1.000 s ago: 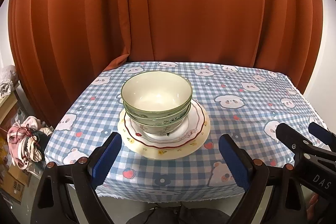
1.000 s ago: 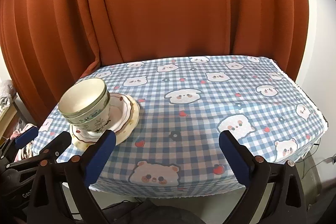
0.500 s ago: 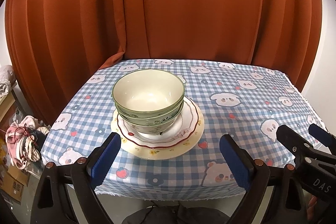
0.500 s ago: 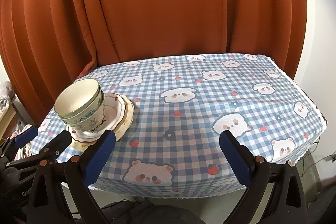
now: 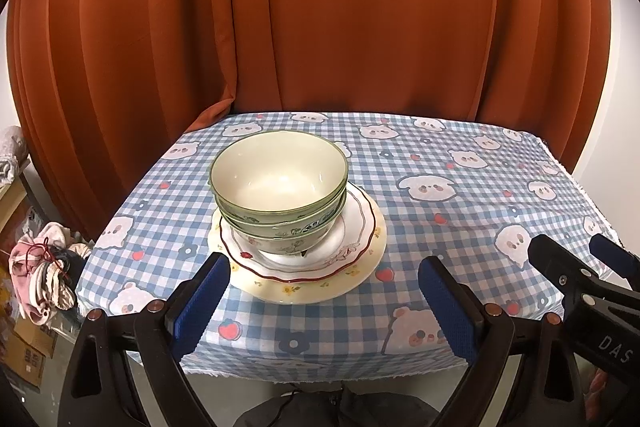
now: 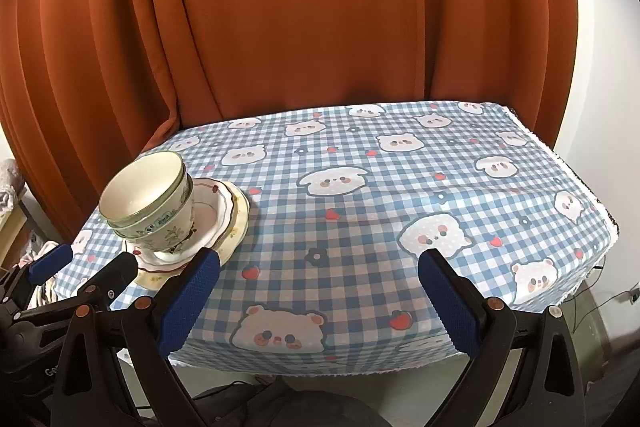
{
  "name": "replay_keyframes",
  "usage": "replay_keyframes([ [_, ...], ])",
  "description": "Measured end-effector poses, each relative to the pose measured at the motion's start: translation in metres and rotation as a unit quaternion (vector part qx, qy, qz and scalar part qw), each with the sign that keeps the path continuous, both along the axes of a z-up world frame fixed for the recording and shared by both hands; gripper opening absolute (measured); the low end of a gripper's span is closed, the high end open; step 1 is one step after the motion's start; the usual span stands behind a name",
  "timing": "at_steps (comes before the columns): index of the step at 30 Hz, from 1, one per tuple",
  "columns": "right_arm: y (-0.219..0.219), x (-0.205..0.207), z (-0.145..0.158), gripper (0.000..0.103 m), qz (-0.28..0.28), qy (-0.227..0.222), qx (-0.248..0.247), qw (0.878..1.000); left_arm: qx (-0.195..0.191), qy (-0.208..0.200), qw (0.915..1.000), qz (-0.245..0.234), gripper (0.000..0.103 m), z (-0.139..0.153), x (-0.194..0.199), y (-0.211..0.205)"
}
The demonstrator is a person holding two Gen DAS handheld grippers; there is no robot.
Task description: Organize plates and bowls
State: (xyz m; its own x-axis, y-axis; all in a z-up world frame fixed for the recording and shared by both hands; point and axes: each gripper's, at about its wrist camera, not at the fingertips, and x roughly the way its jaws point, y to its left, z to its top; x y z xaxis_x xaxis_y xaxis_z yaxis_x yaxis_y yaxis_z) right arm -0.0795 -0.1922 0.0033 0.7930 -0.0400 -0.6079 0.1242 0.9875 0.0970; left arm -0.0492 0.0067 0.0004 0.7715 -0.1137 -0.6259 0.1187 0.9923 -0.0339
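The left gripper is hovering level at the near edge of the table, pointing fwd at the crockery, w/ its blue-padded fingers standing wide apart and gripping nothing. The right gripper is hanging beside it at about the same height, aiming across the bare middle of the table, fingers also spread wide and empty. Each gripper is showing up at the edge of the other's view.

The stacked bowls are sitting upright, mouths facing up, nested one inside another; at least 2 green rims are showing. They are resting on a scalloped red-rimmed plate, which is lying flat on a larger cream plate w/ small flowers. The whole stack is sitting on the table's left half, near the front edge, just beyond the left gripper's fingers. From the right wrist view the bowls are appearing far left, w/ the plates' edges sticking out to the right.

A blue-and-white checked cloth w/ bears is covering the table. Rust-orange curtains are hanging behind it.
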Motion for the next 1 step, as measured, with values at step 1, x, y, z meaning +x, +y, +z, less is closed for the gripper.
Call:
replay_keyframes([
  [1,-0.0001,0.0002,0.0000,0.101,-0.001,0.000,0.000,1.000,-0.003,0.000,1.0000,-0.001,0.096,0.0000,0.0004,0.0006],
])
